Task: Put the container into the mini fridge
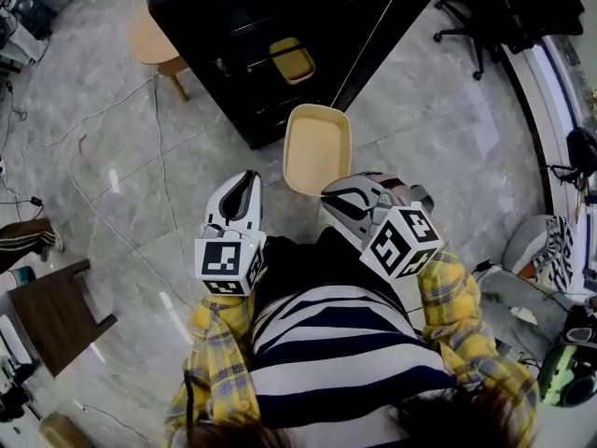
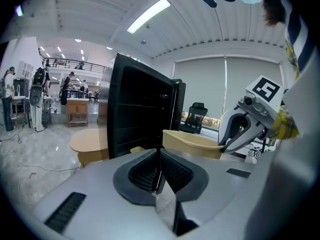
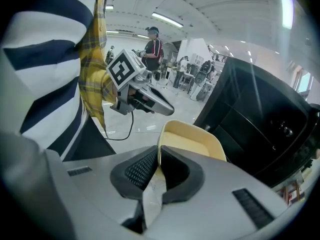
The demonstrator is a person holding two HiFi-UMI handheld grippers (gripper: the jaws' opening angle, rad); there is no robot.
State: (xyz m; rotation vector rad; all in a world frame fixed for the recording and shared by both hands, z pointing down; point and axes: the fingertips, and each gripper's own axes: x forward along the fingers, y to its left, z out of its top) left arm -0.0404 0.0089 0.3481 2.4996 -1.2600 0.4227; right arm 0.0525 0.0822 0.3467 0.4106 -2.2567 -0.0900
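Right hand-held gripper — shallow cream container
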